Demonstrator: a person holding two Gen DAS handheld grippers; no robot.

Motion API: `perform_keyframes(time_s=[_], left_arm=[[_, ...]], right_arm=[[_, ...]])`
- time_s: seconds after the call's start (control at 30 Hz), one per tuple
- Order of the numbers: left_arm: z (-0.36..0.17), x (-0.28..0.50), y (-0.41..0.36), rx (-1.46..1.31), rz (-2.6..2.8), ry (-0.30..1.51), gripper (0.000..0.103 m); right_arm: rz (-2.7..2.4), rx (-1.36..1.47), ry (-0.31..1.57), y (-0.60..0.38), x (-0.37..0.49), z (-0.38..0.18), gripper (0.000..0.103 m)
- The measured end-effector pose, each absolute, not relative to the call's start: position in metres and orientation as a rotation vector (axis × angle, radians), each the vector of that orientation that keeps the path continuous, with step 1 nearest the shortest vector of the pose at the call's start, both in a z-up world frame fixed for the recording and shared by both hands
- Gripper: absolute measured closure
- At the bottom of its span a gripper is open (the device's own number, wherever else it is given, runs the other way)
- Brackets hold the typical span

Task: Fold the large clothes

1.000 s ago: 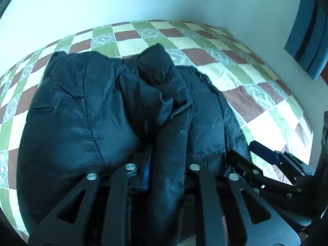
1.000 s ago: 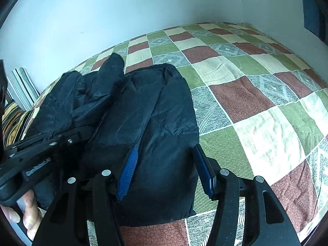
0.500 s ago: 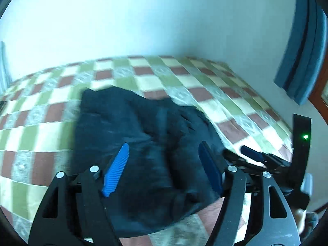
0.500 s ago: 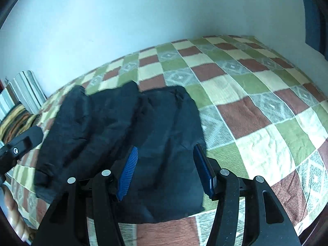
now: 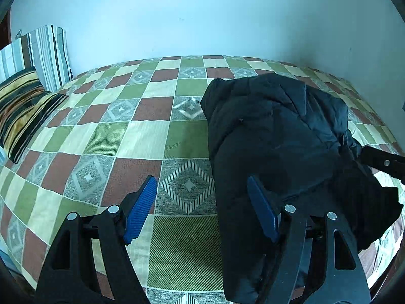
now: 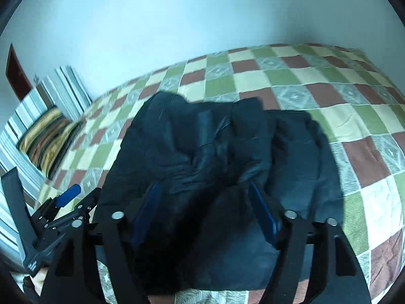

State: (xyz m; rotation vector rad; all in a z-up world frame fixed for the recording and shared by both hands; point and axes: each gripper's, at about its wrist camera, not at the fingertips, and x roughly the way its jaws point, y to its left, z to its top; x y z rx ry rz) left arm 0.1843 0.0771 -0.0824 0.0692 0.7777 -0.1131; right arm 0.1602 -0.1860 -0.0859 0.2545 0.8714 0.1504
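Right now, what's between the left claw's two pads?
Left wrist view: only bare checkered bedspread shows between the open left claw pads; the black jacket starts behind the right-hand pad.

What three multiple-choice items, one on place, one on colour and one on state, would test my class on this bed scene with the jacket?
1. Where does the jacket lie?
A. on the quilt
B. on the floor
C. on a chair

2. What colour are the pads on the left gripper fingers?
A. red
B. blue
C. yellow

3. How does the left gripper stand?
A. shut on the jacket
B. shut on a pillow
C. open, holding nothing

Answers:
1 A: the dark jacket rests on the checked quilt.
2 B: both pads show bright blue.
3 C: its fingers are spread, with bare quilt between them.
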Motion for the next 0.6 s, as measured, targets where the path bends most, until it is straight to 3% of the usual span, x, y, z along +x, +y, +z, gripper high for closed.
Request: perform_keyframes(time_s=[0.53,0.57,0.6], left_arm=[[-0.094,0.187,0.08,0.014,-0.164,0.781,0.029],[-0.095,0.187,0.08,0.013,-0.162,0.783,0.029],[-0.096,0.187,0.08,0.012,-0.162,0.784,0.029]], right_arm=[[0.132,0.253,0.948,-0.171,0.191,-0.101,0.03],[0.138,0.246,0.952,-0.168,0.192,-0.104,0.031],[0.152,0.245,0.956,-0.166,0.192,-0.106,0.043]])
